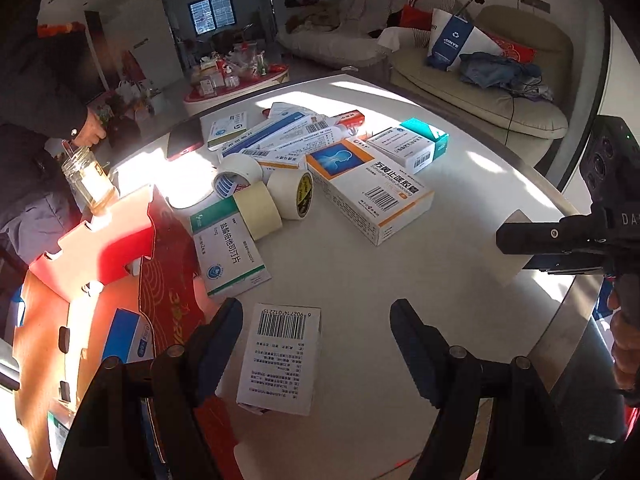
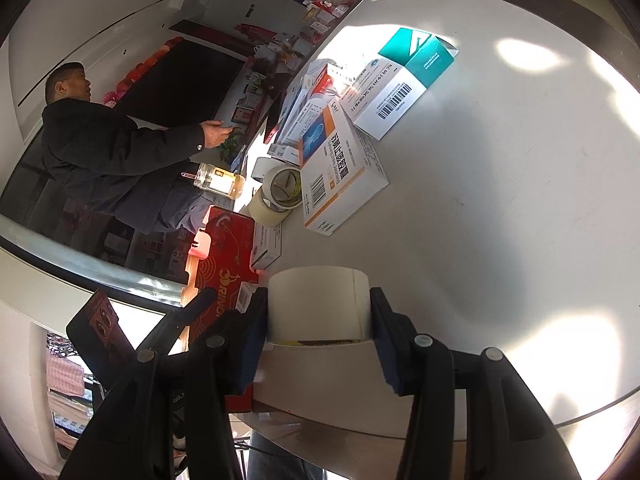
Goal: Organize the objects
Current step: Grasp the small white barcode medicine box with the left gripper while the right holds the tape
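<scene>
My left gripper (image 1: 316, 322) is open and points down at the white table (image 1: 420, 280). A small white barcode box (image 1: 282, 360) lies flat between its fingers, close to the left finger (image 1: 224, 332), and no pad presses on it. An open red carton (image 1: 120, 280) with a blue-and-white box (image 1: 124, 338) inside stands just to the left. My right gripper (image 2: 318, 312) is shut on a cream tape roll (image 2: 318, 300) low over the table's near edge. In the left wrist view that right gripper (image 1: 520, 246) comes in from the right with the tape roll (image 1: 502, 248).
Mid-table lies a heap of medicine boxes: a large orange-and-white box (image 1: 372, 188), a teal-and-white box (image 1: 420, 144) and a green-striped box (image 1: 230, 248). Three tape rolls (image 1: 260, 190) lie beside them. A glass jar (image 1: 88, 180) stands far left by a person's hand (image 1: 92, 132). A sofa (image 1: 480, 80) is behind.
</scene>
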Tool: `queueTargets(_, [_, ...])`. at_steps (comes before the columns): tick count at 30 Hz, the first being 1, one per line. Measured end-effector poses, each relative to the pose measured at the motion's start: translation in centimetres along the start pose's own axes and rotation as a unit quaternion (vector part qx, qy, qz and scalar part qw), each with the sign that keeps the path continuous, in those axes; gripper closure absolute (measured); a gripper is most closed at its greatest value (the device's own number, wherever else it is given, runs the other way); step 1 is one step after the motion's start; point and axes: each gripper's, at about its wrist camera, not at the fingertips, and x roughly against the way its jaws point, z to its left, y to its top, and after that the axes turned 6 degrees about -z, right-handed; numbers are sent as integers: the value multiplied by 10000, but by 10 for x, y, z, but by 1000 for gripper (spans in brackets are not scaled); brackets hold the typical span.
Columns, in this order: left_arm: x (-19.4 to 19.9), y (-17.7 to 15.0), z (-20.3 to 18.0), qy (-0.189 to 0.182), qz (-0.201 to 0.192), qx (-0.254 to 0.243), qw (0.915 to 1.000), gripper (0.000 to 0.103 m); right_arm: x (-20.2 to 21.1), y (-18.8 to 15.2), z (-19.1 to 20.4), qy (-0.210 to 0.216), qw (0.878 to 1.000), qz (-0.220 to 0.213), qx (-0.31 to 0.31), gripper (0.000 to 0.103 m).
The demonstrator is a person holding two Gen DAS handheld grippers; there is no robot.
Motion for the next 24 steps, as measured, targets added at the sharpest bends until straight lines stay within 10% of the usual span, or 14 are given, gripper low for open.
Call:
queueTargets(5, [-35, -6, -4, 621, 649, -30, 9959, 23, 0, 1, 2, 23, 10000, 18, 23, 55])
queueTargets(12, [-58, -11, -2, 476, 1381, 184, 9891, 24, 0, 3, -1, 64, 10000, 2, -27, 55])
queueTargets(14, [-55, -11, -8, 250, 1303, 197, 9910, 54, -2, 2, 0, 73, 10000, 12, -32, 55])
queueTargets(24, [-21, -8, -20, -191, 687, 883, 9935, 57, 9, 1, -3, 42, 9999, -120, -88, 55])
